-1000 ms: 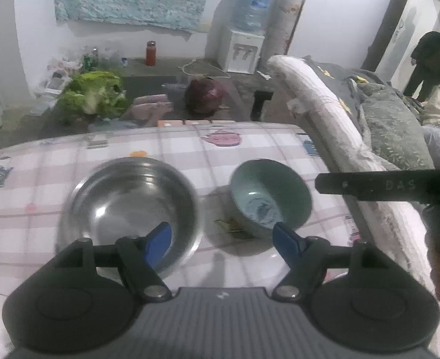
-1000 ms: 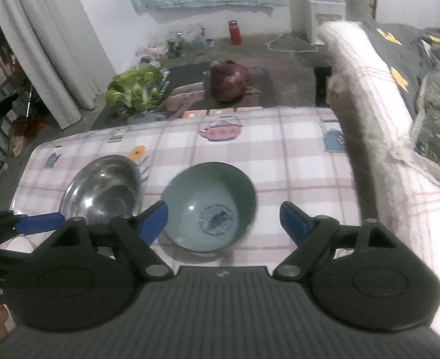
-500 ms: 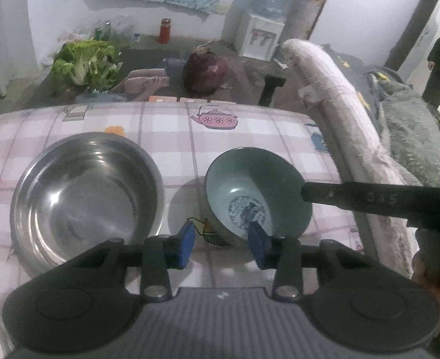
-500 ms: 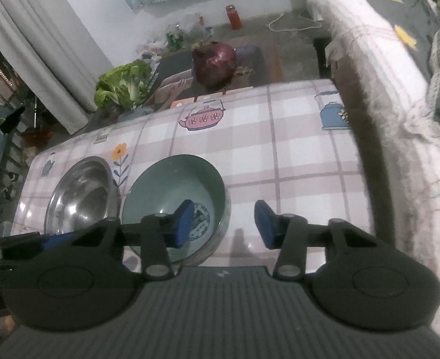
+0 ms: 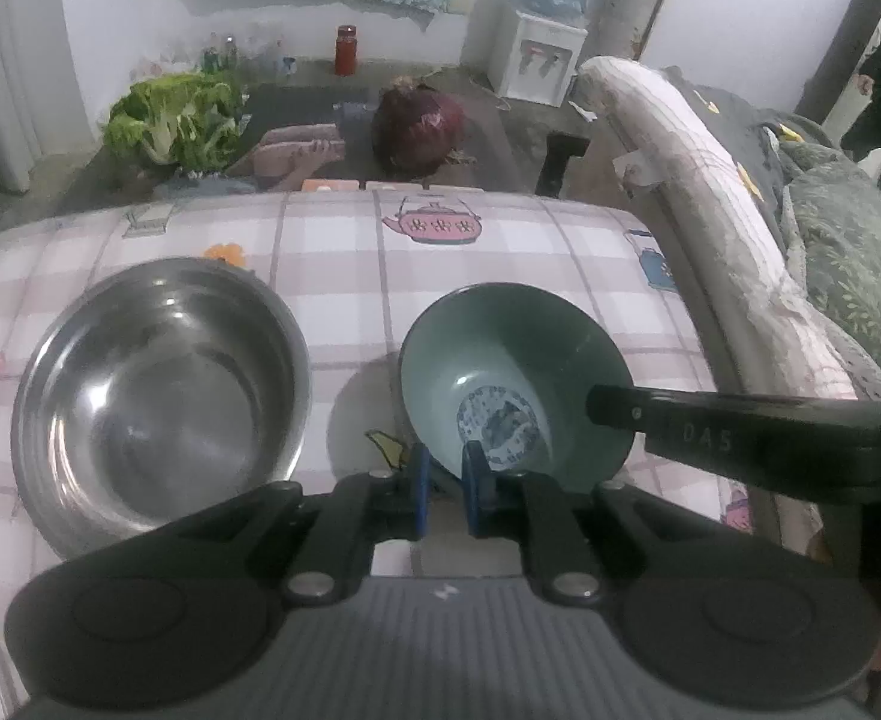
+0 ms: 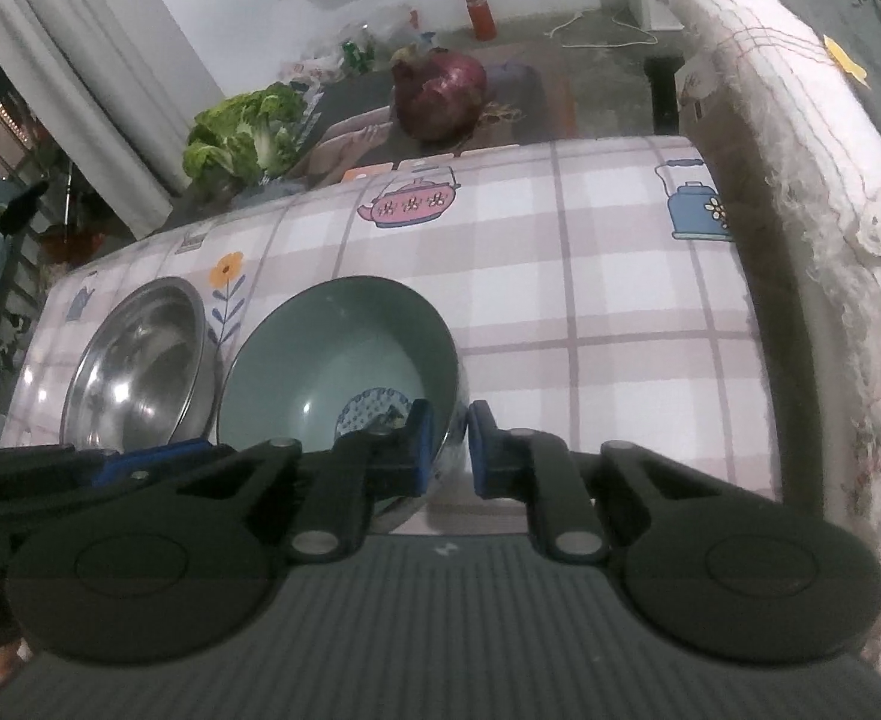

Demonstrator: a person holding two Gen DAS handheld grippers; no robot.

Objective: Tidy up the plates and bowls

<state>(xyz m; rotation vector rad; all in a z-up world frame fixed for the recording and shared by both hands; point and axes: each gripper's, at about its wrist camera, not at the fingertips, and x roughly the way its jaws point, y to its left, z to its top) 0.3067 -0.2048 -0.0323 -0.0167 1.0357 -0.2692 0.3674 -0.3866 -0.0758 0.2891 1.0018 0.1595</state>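
Checked tablecloth (image 5: 344, 276), green bowl (image 5: 500, 348), gripper arm (image 5: 740, 429) marked "DAS"

Two bowls: one steel bowl (image 5: 158, 384), one green bowl (image 5: 512, 378); perhaps nothing more.

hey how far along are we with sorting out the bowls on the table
Done: nothing looks stacked yet; the steel bowl sits empty on the table, beside the green bowl. In hand: both tongs have shut on the green bowl's rim, the left tongs at its near edge and the right tongs on its right side. Left: lifting it and, probably, nesting it in the steel bowl.
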